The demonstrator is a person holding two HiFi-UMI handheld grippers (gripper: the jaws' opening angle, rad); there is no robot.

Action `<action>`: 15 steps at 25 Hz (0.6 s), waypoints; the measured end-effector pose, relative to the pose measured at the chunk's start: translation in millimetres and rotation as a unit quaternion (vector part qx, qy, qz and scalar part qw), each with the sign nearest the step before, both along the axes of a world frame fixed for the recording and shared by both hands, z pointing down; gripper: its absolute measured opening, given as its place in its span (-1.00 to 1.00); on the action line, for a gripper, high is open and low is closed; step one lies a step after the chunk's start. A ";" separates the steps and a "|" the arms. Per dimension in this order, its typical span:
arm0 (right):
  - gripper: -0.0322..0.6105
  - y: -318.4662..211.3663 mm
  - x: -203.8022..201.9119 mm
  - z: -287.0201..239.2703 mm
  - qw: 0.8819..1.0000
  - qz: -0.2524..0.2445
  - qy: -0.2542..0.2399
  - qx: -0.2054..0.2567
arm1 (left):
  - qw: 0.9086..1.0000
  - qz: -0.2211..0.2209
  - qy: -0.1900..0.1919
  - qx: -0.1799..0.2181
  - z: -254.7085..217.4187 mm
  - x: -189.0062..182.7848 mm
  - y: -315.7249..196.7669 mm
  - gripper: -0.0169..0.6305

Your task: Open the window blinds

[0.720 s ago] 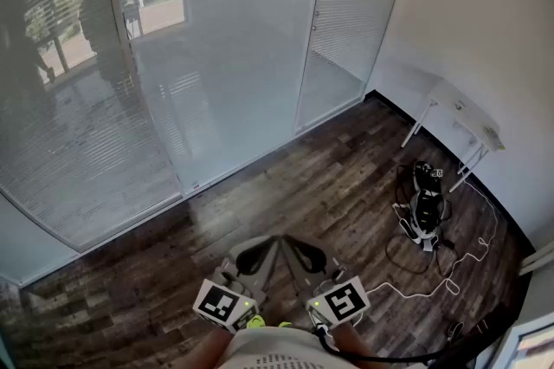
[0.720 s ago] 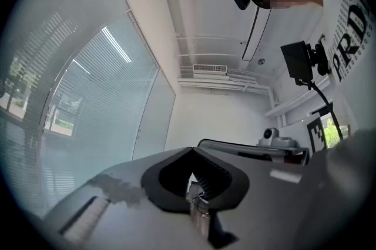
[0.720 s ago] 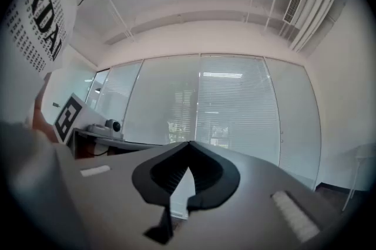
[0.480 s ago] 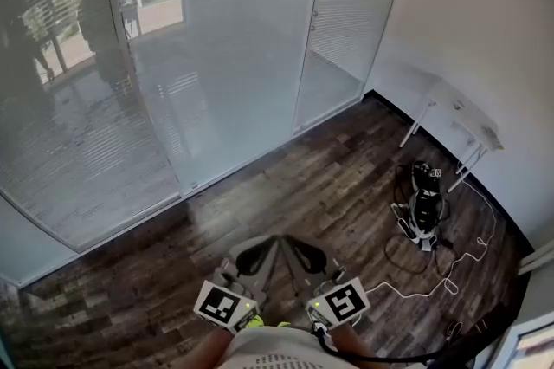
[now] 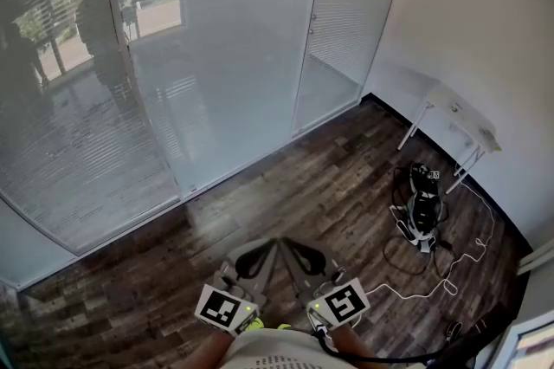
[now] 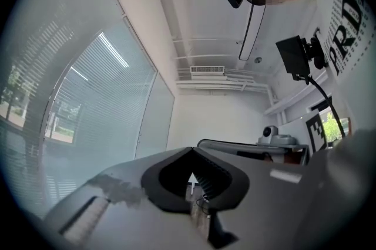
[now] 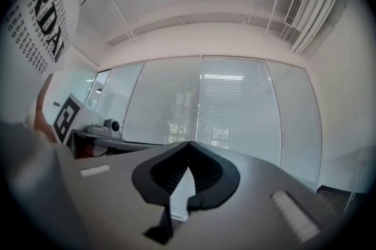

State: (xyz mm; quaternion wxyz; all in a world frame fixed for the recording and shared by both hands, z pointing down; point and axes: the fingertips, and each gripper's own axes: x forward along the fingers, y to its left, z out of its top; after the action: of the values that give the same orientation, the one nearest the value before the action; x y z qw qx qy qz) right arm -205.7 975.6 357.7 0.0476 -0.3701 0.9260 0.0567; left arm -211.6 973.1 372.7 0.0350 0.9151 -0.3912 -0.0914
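Two grippers, one in each hand, and both are clamped shut on nothing right now; my left gripper (image 5: pixel 262 250) has its jaw tips pressed together with only air in the dark hollow behind them, and my right gripper (image 5: pixel 296 250) is the same deal, tips meeting, nothing pinched. I'm holding them side by side, low in front of me, noses nearly touching each other, over the dark wood floor (image 5: pixel 329 177); each one points roughly level toward the glass.

As for the window blinds (image 5: pixel 225 21), they're across the floor ahead of me, well apart from both grippers; white horizontal slats hanging behind tall glass panels, and from here the slats look turned shut so the panes read as a pale sheet; the left part of the glass is full of reflections, so I can't tell how the slats sit there.

Off to my right, against the white wall (image 5: pixel 467 12), stands a small white table (image 5: pixel 463 112); a dark bag (image 5: pixel 422 211) sits on the floor near its legs, with a white cable (image 5: pixel 433 281) looping over the boards beside it.
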 end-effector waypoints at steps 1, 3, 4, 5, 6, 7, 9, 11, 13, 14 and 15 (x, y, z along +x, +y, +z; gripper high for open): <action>-0.88 0.4 -2.1 0.1 1.000 -0.001 0.004 0.001 | 1.000 0.000 0.000 0.000 0.0 -1.8 0.6 -0.98; -0.88 1.3 -8.9 -0.6 1.000 -0.002 0.011 0.003 | 1.000 0.002 0.004 -0.001 -1.3 -8.0 1.8 -0.98; -0.88 2.6 -12.1 -0.8 1.000 -0.002 0.015 0.004 | 1.000 0.003 0.006 -0.002 -1.6 -11.1 3.2 -0.98; -0.88 5.7 -14.2 -0.4 1.000 -0.002 0.017 0.004 | 1.000 0.003 0.007 -0.002 -1.2 -13.2 6.3 -0.98; -0.88 10.7 -15.5 1.0 1.000 -0.003 0.019 0.005 | 1.000 0.004 0.008 -0.002 0.1 -14.4 11.2 -0.98; -0.88 16.6 -16.8 3.1 1.000 -0.003 0.020 0.006 | 1.000 0.005 0.008 0.000 2.1 -15.6 17.0 -0.97; -0.88 26.2 -20.8 7.6 1.000 -0.004 0.024 0.011 | 1.000 0.006 0.010 0.006 7.0 -19.0 26.0 -0.98; -0.88 27.2 -25.2 8.7 1.000 -0.004 0.027 0.015 | 1.000 0.007 0.012 0.005 10.2 -23.1 27.1 -0.97; -0.88 21.9 -29.6 4.6 1.000 -0.005 0.027 0.015 | 1.000 0.009 0.009 0.004 9.4 -27.7 22.9 -0.97; -0.88 20.1 -31.5 2.6 1.000 -0.006 0.025 0.016 | 1.000 0.010 0.011 0.005 8.0 -29.5 21.5 -0.97; -0.88 19.8 -32.7 2.0 1.000 -0.008 0.025 0.017 | 1.000 0.011 0.011 0.006 8.3 -30.4 21.6 -0.97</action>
State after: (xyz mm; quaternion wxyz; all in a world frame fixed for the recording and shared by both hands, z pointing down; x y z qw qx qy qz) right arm -238.4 995.4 359.7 0.0317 -0.3599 0.9289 0.0816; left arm -242.0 994.7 380.9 0.0350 0.9185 -0.3800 -0.1036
